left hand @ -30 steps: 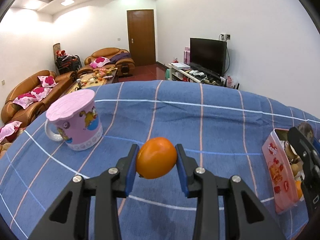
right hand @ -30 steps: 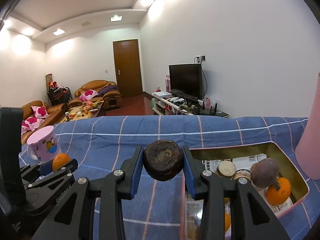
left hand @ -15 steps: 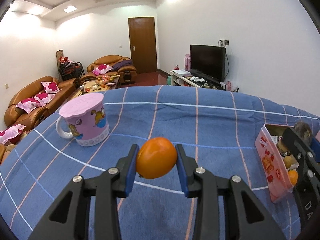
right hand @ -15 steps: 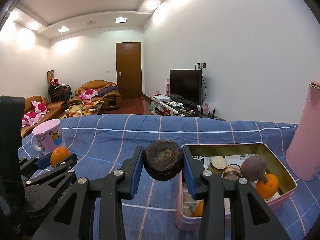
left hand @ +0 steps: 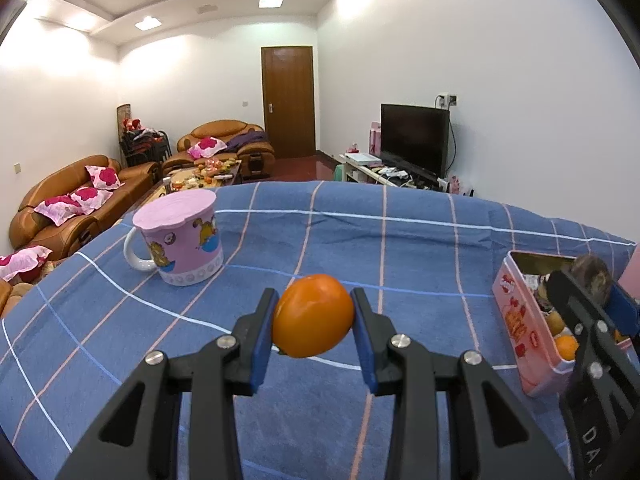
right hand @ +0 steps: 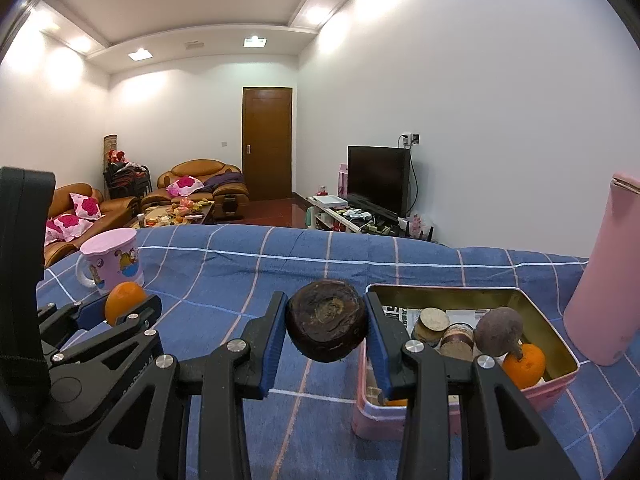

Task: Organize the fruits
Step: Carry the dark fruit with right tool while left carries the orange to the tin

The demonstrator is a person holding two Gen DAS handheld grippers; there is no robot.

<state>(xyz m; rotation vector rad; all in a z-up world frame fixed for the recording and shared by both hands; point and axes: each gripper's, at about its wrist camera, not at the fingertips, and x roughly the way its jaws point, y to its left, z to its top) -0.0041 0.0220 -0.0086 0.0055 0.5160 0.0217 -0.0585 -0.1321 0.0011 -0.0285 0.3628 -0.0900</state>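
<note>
Between the blue pads of the left gripper (left hand: 313,322), in the left wrist view, an orange fruit (left hand: 313,321) is clamped above the blue checked cloth (left hand: 420,248); a lidded pink mug (left hand: 180,240) stands ahead to the left of the jaws, and a pink tin (left hand: 524,332) lies to their right. In the right wrist view, the right gripper (right hand: 326,326) pinches a dark brown round fruit (right hand: 326,325), with the tin (right hand: 556,380) of fruits just right of the jaws and a pink bottle (right hand: 608,272) further right.
</note>
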